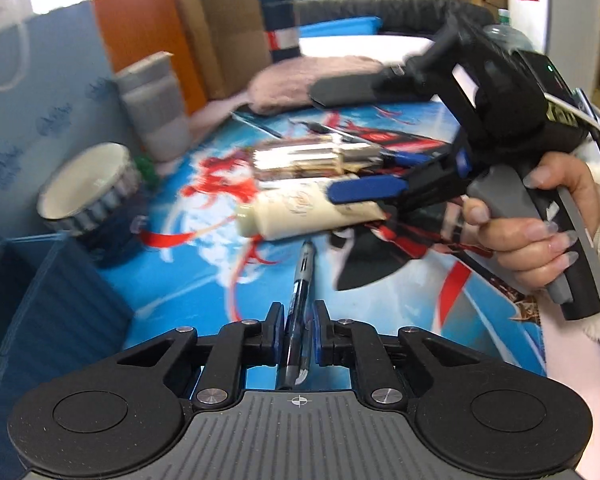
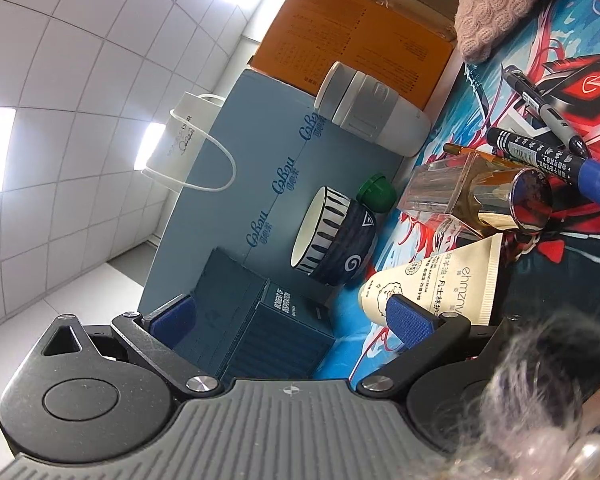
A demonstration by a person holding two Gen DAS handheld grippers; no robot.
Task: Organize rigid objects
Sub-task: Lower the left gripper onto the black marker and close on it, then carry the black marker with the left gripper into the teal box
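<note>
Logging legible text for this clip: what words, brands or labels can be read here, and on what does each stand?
"CoBou", repeated: light blue paper bag.
"ehmznv" and "HAND CREAM": cream tube.
"MOMENT OF": dark blue box; the rest is too small.
Orange box: print too small to read.
Markers: label text unreadable.
Left wrist view: all print blurred.

Bright overhead light, blur, fisheye warp

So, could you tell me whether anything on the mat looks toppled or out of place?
Yes: the perfume bottle and the hand cream tube lie on their sides on the printed mat, with markers loose beside them. Nothing looks spilled or broken.
</note>
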